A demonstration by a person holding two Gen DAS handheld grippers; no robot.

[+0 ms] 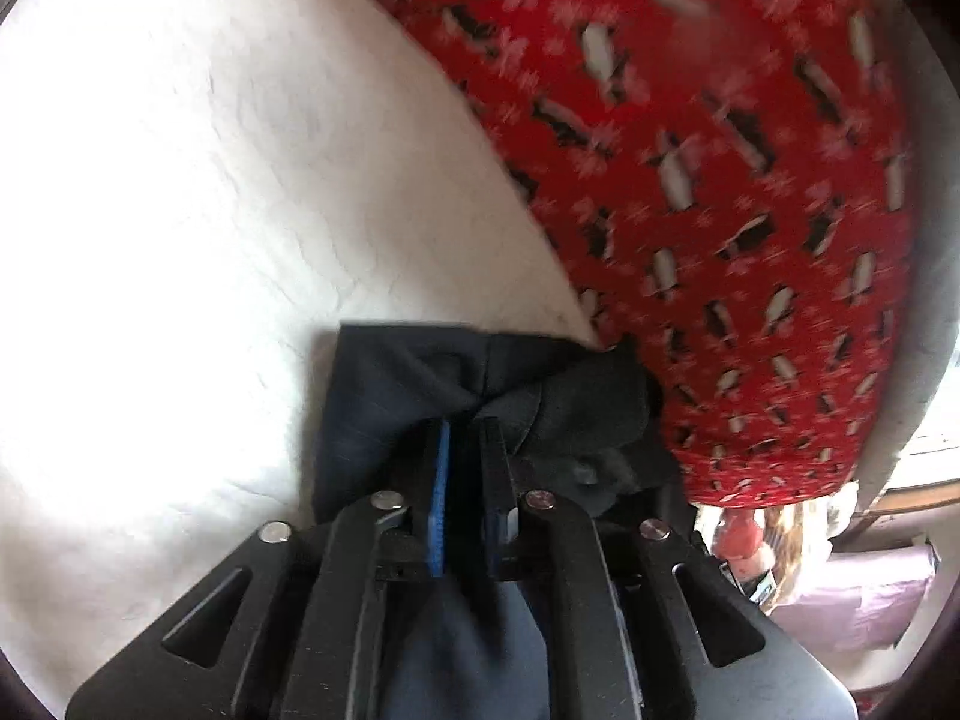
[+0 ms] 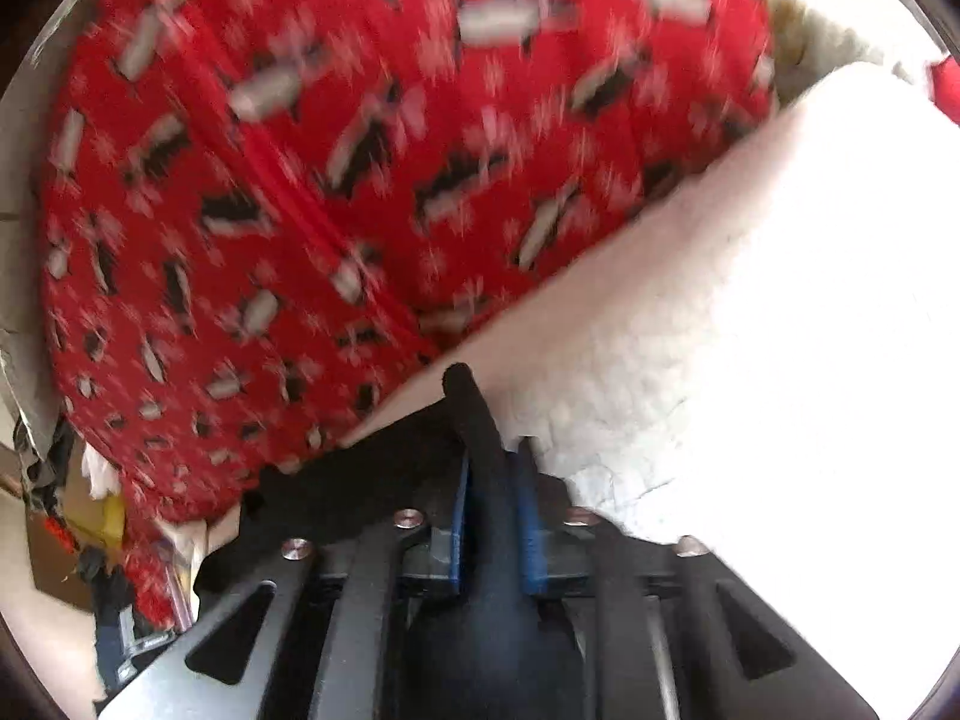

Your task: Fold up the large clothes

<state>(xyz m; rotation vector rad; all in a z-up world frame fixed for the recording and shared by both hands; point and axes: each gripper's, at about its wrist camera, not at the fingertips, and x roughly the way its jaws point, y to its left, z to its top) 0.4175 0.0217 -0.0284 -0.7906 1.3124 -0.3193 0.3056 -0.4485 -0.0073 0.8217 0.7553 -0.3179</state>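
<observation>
A large garment, red with a black-and-white pattern outside [image 1: 720, 180] and white fleece lining inside [image 1: 180, 210], fills both views. Its black cuff or hem [image 1: 480, 384] is pinched in my left gripper [image 1: 465, 426], which is shut on it. In the right wrist view the same red fabric [image 2: 300, 210] and white fleece [image 2: 750, 300] show, and my right gripper [image 2: 492, 456] is shut on a black edge of the garment [image 2: 474, 420]. Both views are blurred by motion.
Room clutter shows at the lower right of the left wrist view [image 1: 840, 588], and assorted items at the lower left of the right wrist view [image 2: 90, 510]. A grey surface edge [image 1: 936, 300] runs behind the red fabric.
</observation>
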